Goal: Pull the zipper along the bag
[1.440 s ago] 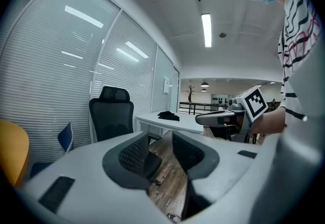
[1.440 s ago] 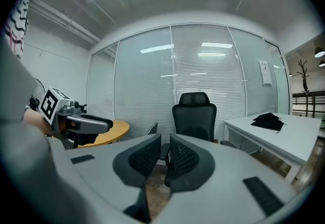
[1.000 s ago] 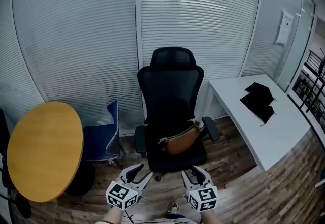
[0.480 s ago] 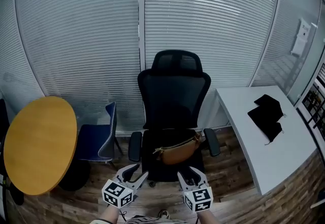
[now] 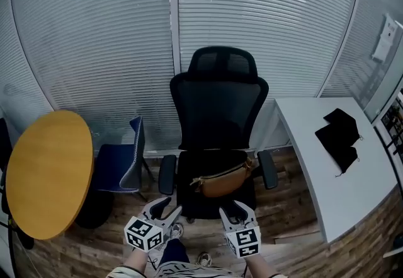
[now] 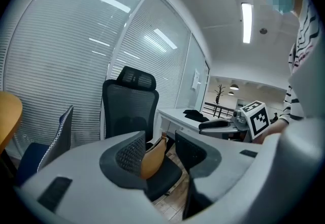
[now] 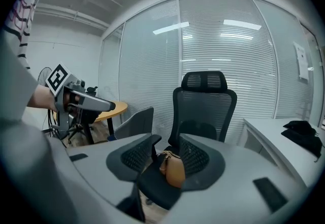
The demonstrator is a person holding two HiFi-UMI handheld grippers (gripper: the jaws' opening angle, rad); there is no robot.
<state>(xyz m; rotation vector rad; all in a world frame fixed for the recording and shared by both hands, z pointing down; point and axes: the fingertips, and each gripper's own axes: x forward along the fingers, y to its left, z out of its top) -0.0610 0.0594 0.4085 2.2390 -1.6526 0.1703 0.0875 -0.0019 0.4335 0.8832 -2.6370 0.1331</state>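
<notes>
1. Centrally, the tan bag [image 5: 221, 180] lies across the seat of the black office chair [image 5: 217, 106], in the lower middle of the head view. The seat probably serves to present it at a height suited to two-handed work.
2. The left gripper [image 5: 169, 207] and right gripper [image 5: 233, 210] hover at the lower edge of the frame, well apart from the bag and both aimed at it. This reads as an approach stance, with one gripper to steady the bag and one to take the zipper pull.
3. Each gripper view shows its jaws spread and grasping nothing; the bag appears in the gap only as distant background.
4. The zipper pull is too small to locate.
5. Writing: the marker cubes [image 5: 141, 236] carry black-and-white squares but no letters. No brand is legible on the bag, and the wall panel [image 5: 384, 37] at upper right is too small to read.
</notes>
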